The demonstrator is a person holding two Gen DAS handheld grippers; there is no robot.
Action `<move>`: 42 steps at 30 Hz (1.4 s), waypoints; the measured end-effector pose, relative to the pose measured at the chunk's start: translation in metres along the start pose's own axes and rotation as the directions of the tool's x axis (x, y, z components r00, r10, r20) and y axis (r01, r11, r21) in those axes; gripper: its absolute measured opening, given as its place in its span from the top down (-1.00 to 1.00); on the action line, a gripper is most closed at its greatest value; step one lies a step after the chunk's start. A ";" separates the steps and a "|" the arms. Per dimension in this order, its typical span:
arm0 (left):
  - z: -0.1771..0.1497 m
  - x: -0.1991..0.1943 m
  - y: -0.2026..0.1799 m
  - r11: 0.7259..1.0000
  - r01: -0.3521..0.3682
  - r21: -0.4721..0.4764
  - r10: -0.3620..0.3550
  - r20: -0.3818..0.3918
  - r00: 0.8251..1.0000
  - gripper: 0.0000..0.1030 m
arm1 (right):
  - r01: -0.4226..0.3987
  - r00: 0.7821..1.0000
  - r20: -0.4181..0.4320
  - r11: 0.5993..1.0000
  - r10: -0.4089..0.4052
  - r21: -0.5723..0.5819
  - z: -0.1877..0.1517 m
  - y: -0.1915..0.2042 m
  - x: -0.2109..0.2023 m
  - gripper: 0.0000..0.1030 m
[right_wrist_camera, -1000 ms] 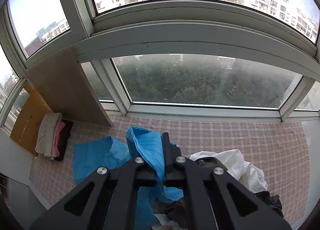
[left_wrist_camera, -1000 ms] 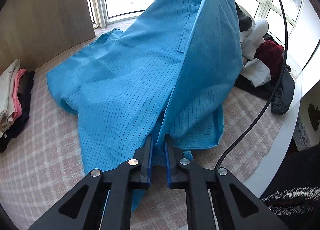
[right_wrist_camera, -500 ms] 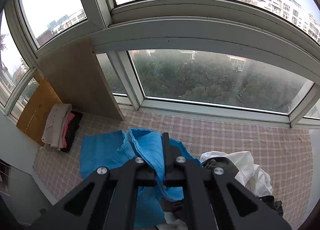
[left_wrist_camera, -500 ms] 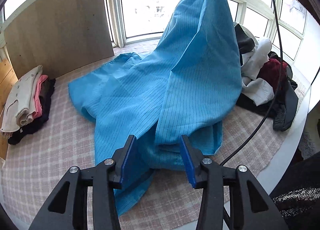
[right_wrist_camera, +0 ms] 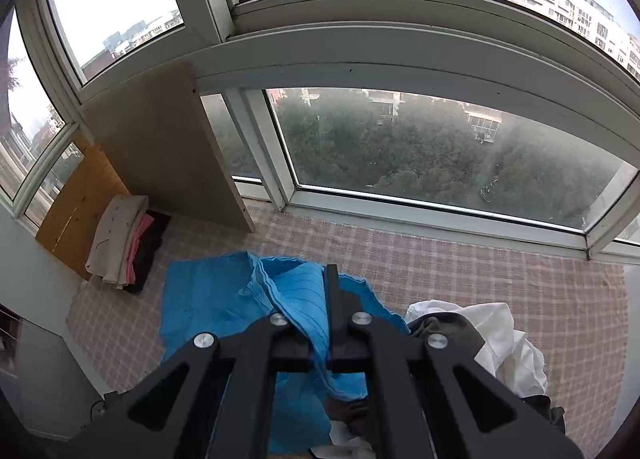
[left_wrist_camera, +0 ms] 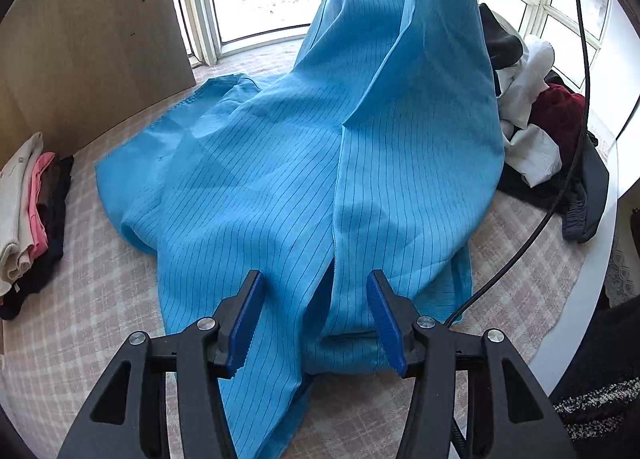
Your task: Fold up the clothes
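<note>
A blue pinstriped garment lies partly on the checked cloth surface and rises to a peak at the top of the left wrist view. My left gripper is open, its blue pads either side of the garment's lower hem, not gripping it. My right gripper is shut on a fold of the blue garment and holds it high above the surface, with the rest hanging down to the cloth.
A stack of folded clothes sits at the left by a wooden board; it also shows in the right wrist view. A pile of unfolded clothes lies at the right. Windows ring the far side. A black cable hangs at right.
My left gripper has opened and let go of the garment's hem, which dropped onto the cloth. My right gripper has stayed shut on the garment, lifting it slightly higher.
</note>
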State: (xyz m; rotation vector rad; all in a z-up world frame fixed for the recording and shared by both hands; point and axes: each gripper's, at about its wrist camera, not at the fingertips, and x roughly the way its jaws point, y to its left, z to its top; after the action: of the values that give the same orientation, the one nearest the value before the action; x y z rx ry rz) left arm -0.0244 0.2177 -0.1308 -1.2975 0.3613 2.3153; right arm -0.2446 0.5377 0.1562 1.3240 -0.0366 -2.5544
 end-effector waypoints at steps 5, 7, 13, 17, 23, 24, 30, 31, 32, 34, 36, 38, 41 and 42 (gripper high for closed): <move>-0.003 0.008 -0.007 0.999 0.031 0.044 -0.029 -0.029 0.999 0.76 | -0.004 1.000 -0.002 1.000 0.004 0.007 0.002 -0.004 0.004 0.95; -0.004 0.011 -0.008 0.997 0.045 0.055 -0.043 -0.044 0.998 0.82 | -0.006 1.000 -0.004 1.000 0.006 0.006 0.002 -0.005 0.005 0.95; 0.005 -0.022 -0.009 0.994 0.093 0.060 -0.094 0.009 0.996 0.97 | -0.016 1.000 0.003 1.000 0.016 0.021 0.005 -0.012 -0.001 0.95; 0.024 -0.081 0.014 0.994 0.108 0.025 -0.110 0.111 0.988 0.98 | -0.059 0.996 0.068 0.997 0.055 0.057 0.011 -0.021 -0.029 0.95; 0.047 -0.139 0.049 0.994 0.099 0.033 -0.104 0.214 0.971 0.97 | -0.061 0.989 0.139 0.994 0.049 0.088 0.012 -0.033 -0.053 0.95; 0.050 -0.133 0.055 0.996 0.083 0.035 -0.088 0.206 0.974 0.97 | -0.058 0.990 0.134 0.994 0.044 0.095 0.011 -0.035 -0.050 0.95; 0.041 -0.039 0.086 0.990 0.125 -0.065 -0.122 0.048 0.991 0.88 | -0.029 0.997 0.075 0.996 0.023 0.087 0.003 -0.033 -0.026 0.95; 0.037 -0.035 0.087 0.987 0.139 -0.087 -0.135 0.048 0.990 0.72 | -0.025 0.998 0.067 0.996 0.019 0.082 0.002 -0.033 -0.024 0.95; 0.033 -0.035 0.088 0.979 0.167 -0.114 -0.162 0.051 0.985 0.43 | -0.021 0.998 0.060 0.997 0.016 0.077 0.001 -0.032 -0.022 0.95; 0.026 -0.037 0.084 0.972 0.191 -0.134 -0.184 0.060 0.981 0.13 | -0.018 0.999 0.052 0.997 0.014 0.073 0.001 -0.031 -0.019 0.95; 0.020 -0.039 0.077 0.973 0.189 -0.132 -0.183 0.062 0.981 0.12 | -0.015 0.999 0.049 0.997 0.012 0.069 0.002 -0.030 -0.017 0.95; 0.014 -0.041 0.069 0.974 0.185 -0.130 -0.178 0.063 0.982 0.12 | -0.012 0.999 0.045 0.998 0.009 0.066 0.002 -0.029 -0.015 0.95; 0.008 -0.048 0.055 0.975 0.179 -0.133 -0.169 0.080 0.982 0.12 | -0.007 0.999 0.040 0.998 0.005 0.062 0.003 -0.027 -0.013 0.95; 0.007 -0.050 0.050 0.979 0.161 -0.124 -0.152 0.081 0.985 0.11 | -0.005 0.999 0.038 0.998 0.003 0.060 0.003 -0.027 -0.013 0.95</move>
State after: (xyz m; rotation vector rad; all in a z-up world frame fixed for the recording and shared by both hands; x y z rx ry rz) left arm -0.0322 0.1649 -0.0847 -1.2521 0.0814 2.2755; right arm -0.2461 0.5663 0.1644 1.2946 -0.1244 -2.5940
